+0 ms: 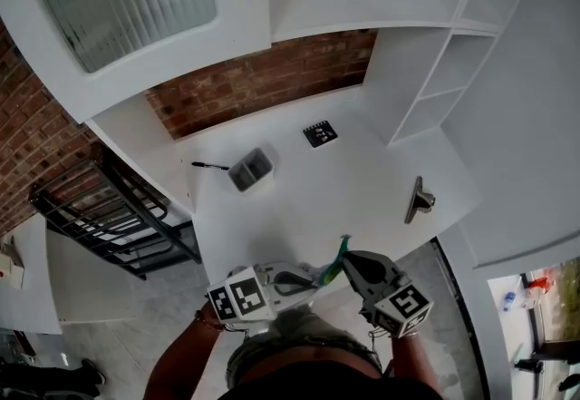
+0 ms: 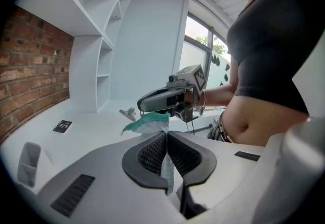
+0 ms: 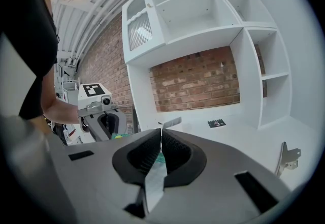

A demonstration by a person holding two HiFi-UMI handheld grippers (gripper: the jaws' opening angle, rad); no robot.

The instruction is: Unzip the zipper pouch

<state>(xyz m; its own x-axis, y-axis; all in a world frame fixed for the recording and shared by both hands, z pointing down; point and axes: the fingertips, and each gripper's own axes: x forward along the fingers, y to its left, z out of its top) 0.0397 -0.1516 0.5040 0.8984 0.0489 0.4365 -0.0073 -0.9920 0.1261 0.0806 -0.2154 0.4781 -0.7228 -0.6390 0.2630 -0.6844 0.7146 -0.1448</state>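
The zipper pouch (image 1: 332,269), green and white, hangs in the air between my two grippers just in front of the white table's (image 1: 353,180) near edge. My left gripper (image 1: 306,279) is shut on one end of it. In the left gripper view the pouch fabric (image 2: 148,122) bunches beyond the shut left gripper (image 2: 166,134), and a thin strip of it runs down between the pads. My right gripper (image 1: 348,260) is shut on the other end. In the right gripper view a pale strip of the pouch (image 3: 154,176) sits pinched in the right gripper (image 3: 160,131). The zipper itself is hidden.
On the table stand a grey cup (image 1: 251,169), a black pen (image 1: 210,166), a black marker card (image 1: 320,133) and a metal clamp (image 1: 419,199). White shelves (image 1: 444,72) rise at the right, a brick wall (image 1: 263,81) behind. The person's body is close behind the grippers.
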